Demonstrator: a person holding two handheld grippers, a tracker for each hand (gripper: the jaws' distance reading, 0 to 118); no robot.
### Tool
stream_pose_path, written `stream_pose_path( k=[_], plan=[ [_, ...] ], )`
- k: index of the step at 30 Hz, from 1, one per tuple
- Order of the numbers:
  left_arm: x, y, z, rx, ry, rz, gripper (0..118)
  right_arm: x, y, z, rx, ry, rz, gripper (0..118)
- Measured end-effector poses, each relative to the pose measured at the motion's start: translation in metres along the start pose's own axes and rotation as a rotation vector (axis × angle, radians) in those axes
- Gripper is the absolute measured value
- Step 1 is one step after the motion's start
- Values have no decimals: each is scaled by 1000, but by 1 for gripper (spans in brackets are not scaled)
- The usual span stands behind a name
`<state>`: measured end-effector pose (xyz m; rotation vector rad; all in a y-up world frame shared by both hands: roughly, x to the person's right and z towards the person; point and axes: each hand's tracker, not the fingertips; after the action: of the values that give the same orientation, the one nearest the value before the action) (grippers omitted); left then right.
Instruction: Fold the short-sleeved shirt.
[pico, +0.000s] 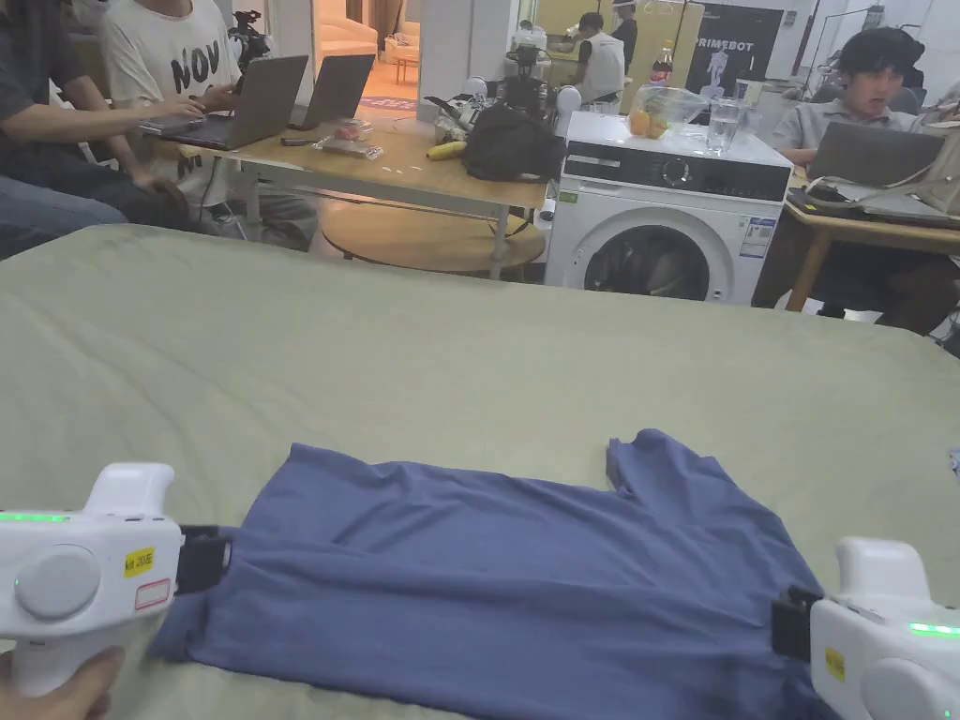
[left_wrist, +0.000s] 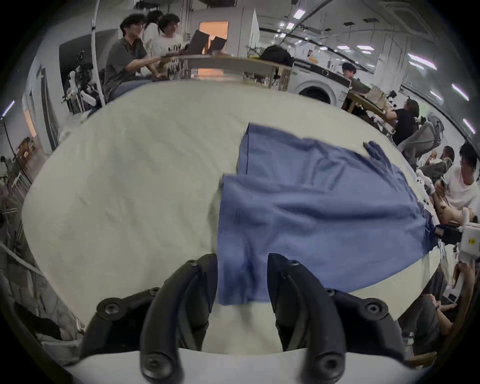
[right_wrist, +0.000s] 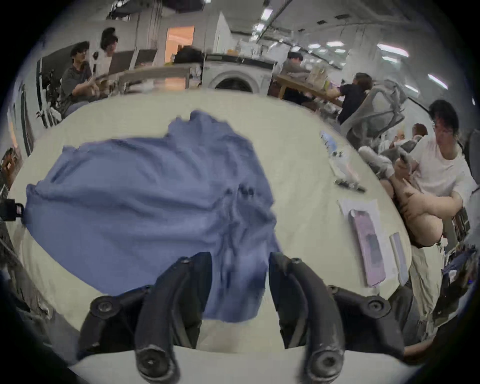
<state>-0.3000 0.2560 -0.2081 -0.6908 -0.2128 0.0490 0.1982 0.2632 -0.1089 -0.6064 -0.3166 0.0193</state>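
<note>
Head view, lower left of frame: left gripper (pico: 217, 560), white body held from below by a hand (pico: 56, 677), black tip at the left edge of the blue short-sleeved shirt (pico: 506, 581). In the left gripper view its jaws stand apart at bottom centre, with a strip of the shirt's cloth lying in the gap between them; whether the pads press on the cloth cannot be told. The shirt lies spread, lightly wrinkled, on the pale green tabletop (pico: 450, 366), in the lower middle of the head view, long axis running left to right across the frame. A straight edge sits at the left end; one short sleeve (pico: 656, 464) sticks up toward the top of the frame near the right end, so the shoulder end points right. Lower right of frame: right gripper (pico: 786, 626), tip at the shirt's right edge. In the right gripper view its jaws are likewise parted at bottom centre, bunched blue cloth running between them; actual grip cannot be told. Same view, right of the shirt and apart from it: a phone (right_wrist: 367, 246) on a sheet of paper (right_wrist: 361, 207). Head view, upper right, beyond the tabletop: a washing machine (pico: 666, 216).
</note>
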Motion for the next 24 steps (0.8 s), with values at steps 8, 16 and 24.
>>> stream_pose_path(
  k=[8,16,24],
  plan=[
    [43,14,11,407,22,-114,37,-50,18,8,374,51,-36,46],
    [53,27,-4,416,30,-88,0,-73,30,-4,443,69,-91,0],
    [14,59,-33,171,-14,-47,0,-73,45,-18,400,85,-81,0]
  ],
)
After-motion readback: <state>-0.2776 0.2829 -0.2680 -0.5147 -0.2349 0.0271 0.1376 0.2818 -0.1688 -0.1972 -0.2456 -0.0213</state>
